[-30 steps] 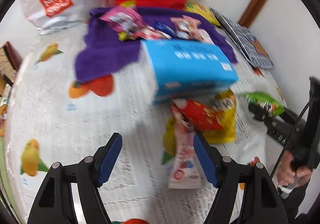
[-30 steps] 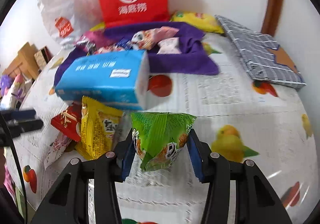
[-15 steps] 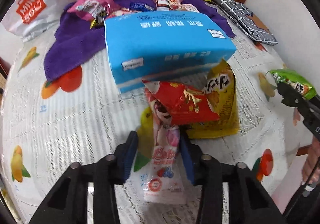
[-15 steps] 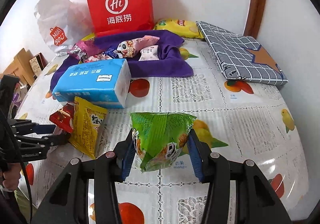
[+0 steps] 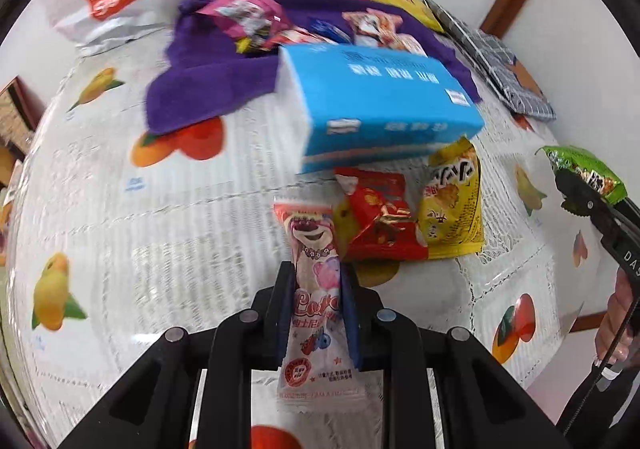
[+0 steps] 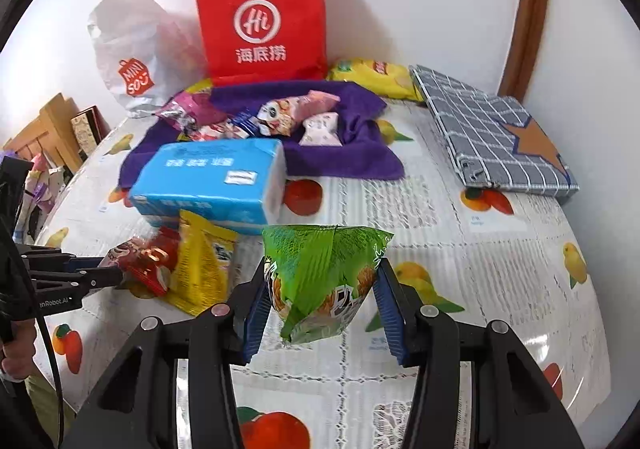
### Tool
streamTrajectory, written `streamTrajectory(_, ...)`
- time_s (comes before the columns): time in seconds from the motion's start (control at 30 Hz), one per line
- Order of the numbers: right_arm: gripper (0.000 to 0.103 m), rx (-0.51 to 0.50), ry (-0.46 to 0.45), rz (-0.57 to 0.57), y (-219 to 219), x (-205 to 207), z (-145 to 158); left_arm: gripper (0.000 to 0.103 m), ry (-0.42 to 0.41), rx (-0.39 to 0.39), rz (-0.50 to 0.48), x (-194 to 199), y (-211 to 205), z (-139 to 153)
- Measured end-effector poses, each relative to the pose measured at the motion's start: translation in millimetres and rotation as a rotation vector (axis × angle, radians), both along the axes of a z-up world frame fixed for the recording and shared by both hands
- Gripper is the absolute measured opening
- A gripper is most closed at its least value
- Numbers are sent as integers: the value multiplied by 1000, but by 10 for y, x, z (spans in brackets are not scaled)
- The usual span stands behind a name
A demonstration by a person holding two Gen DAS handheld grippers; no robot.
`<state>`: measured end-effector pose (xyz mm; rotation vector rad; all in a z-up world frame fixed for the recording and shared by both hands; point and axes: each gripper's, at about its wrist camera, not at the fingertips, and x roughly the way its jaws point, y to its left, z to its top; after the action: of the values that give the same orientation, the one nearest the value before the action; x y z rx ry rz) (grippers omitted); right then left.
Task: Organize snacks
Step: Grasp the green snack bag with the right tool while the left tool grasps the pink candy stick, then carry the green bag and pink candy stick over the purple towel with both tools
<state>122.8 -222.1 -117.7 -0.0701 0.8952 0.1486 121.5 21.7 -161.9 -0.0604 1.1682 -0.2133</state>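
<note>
The left gripper [image 5: 316,319] had just closed, pinching the pink packet [image 5: 316,289]; the right gripper [image 6: 322,307] clamped a green bag [image 6: 324,277], both probably bound for the far purple cloth [image 6: 352,153]

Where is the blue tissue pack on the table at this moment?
In the right wrist view, the blue tissue pack lies left of centre, overlapping the purple towel's front edge, just behind the yellow snack bag.

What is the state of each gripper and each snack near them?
Left gripper: just closed, shut on the pink bear snack.
Right gripper: shut on the green snack bag.
Red snack bag: lying on the tablecloth.
Yellow snack bag: lying beside it.
</note>
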Motion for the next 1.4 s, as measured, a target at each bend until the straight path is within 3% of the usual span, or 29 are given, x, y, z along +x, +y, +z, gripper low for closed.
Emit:
streamTrajectory(0.3,49,1,-34,22,157,-82,154,22,-46,-46,70,-72,261,214)
streamTrajectory(0.7,49,10,-69,16,105,-148,318,22,-118,-92,66,-121,234,505)
streamTrajectory(1.4,49,43,-84,3,-42,-69,373,22,-129,-95,18,-89,20,579)
